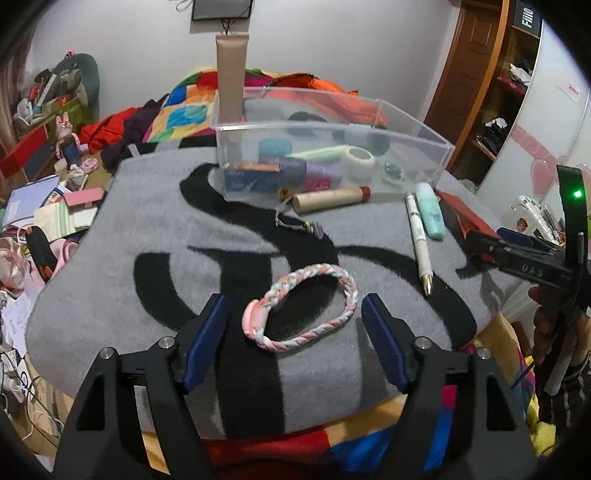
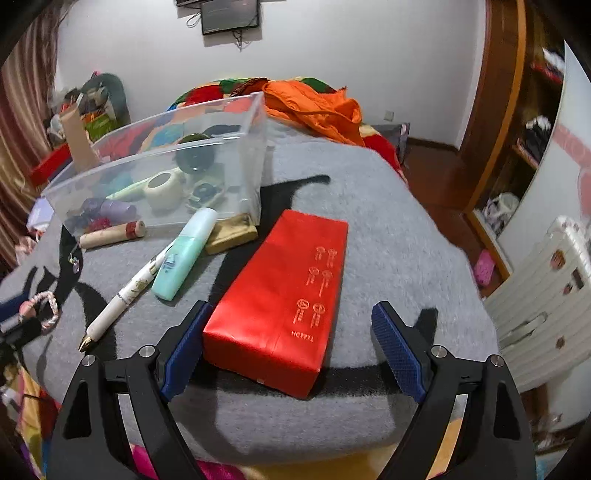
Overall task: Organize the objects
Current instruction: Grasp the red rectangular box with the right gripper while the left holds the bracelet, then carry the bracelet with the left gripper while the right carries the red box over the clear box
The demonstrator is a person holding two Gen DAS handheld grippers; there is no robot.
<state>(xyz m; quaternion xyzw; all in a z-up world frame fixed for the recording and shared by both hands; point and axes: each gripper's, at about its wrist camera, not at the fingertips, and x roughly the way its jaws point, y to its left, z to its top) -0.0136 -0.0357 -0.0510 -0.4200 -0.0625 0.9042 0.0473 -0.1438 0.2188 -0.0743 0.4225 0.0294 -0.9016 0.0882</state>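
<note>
Wall-mounted screen (image 2: 229,15), wooden shelves (image 2: 517,147) — white radiator (image 2: 546,295)

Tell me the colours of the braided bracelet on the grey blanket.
The bracelet is pink, white and pale blue, braided; clearest in the left wrist view.

You have one clear bin (image 1: 406,122), one red box (image 2: 280,295), one white pen (image 1: 419,243), one mint tube (image 1: 430,212), one braided bracelet (image 1: 314,291) and one tan tube (image 1: 328,199).

Both wrist cameras look steeply down along their claws, close over the grey blanket (image 1: 110,229). The left view faces the clear bin (image 1: 332,155) straight on; the right sees the same bin (image 2: 166,177) from its right-hand side.
</note>
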